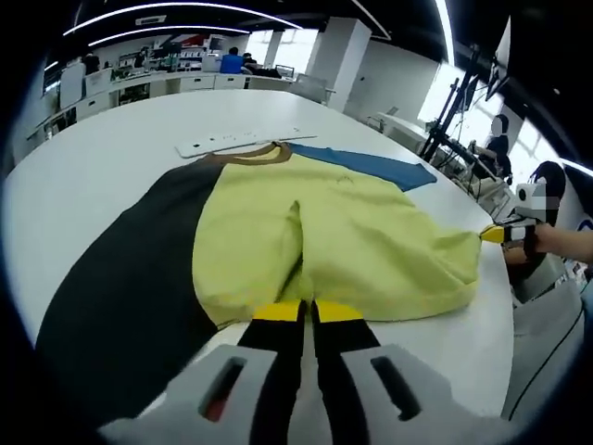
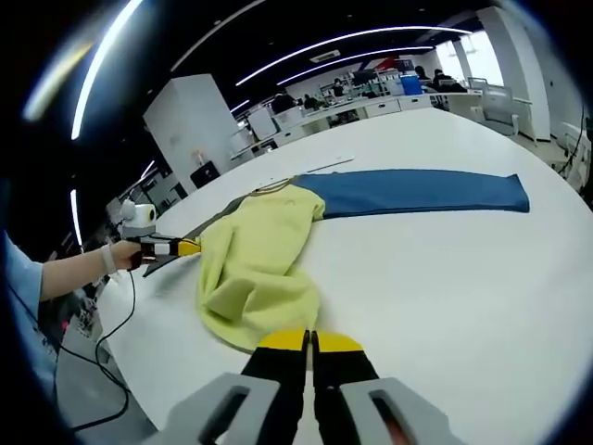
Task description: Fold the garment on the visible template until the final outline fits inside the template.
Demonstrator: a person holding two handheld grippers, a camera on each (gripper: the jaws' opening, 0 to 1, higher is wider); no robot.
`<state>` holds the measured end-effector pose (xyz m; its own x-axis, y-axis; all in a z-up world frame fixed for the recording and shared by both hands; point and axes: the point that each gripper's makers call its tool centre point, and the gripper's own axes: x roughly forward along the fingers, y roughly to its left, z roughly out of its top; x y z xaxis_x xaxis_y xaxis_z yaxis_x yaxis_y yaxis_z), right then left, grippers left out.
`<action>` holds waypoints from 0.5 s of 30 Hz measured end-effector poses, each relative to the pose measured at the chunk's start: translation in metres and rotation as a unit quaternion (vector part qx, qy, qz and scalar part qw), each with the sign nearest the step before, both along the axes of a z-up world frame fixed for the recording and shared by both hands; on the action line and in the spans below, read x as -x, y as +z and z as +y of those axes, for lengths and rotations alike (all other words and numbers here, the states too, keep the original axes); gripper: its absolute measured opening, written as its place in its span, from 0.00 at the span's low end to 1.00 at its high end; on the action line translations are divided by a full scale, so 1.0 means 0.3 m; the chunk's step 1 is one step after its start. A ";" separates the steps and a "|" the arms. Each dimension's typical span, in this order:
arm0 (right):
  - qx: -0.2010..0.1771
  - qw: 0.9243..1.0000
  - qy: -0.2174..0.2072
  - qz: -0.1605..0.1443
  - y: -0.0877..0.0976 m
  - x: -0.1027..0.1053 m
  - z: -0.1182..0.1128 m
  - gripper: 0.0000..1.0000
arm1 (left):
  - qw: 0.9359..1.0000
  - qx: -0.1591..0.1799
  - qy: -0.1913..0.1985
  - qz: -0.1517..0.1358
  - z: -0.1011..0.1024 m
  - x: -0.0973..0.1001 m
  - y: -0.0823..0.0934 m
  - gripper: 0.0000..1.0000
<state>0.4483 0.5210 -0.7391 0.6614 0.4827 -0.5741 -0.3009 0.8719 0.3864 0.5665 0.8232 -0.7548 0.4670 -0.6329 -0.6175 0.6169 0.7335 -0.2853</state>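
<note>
Left gripper [image 1: 308,311] closed on yellow garment [image 1: 343,241] edge; right gripper [image 2: 309,341] likewise clamped on garment hem.

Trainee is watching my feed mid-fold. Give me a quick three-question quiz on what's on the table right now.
1. True or false: the jaws of the left claw and the right claw stand wide open.
2. Pick one: what lies past the brown collar of the pale yellow fabric garment on the round white table? A) a long white power strip B) a red cup C) a pair of scissors
3. Name the colours of the two flat panels that show from under the garment.

Key: 1 false, both pairs of jaws are together at the garment's edge. 2 A. 3 The flat black panel and the flat blue panel.
</note>
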 end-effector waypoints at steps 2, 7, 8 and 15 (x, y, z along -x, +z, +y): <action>0.002 1.000 0.002 -0.003 0.012 0.006 0.005 0.00 | 1.000 0.002 0.008 0.004 0.009 0.015 0.013 0.01; 0.009 1.000 0.013 -0.008 0.029 0.022 0.007 0.00 | 1.000 -0.021 -0.003 0.000 0.048 0.094 0.032 0.00; 0.011 1.000 0.014 -0.008 0.032 0.028 0.007 0.00 | 1.000 -0.024 -0.003 0.002 0.060 0.120 0.036 0.00; 0.008 1.000 0.011 -0.011 0.050 0.064 0.003 0.00 | 0.999 0.000 0.028 0.028 0.121 0.255 0.049 0.00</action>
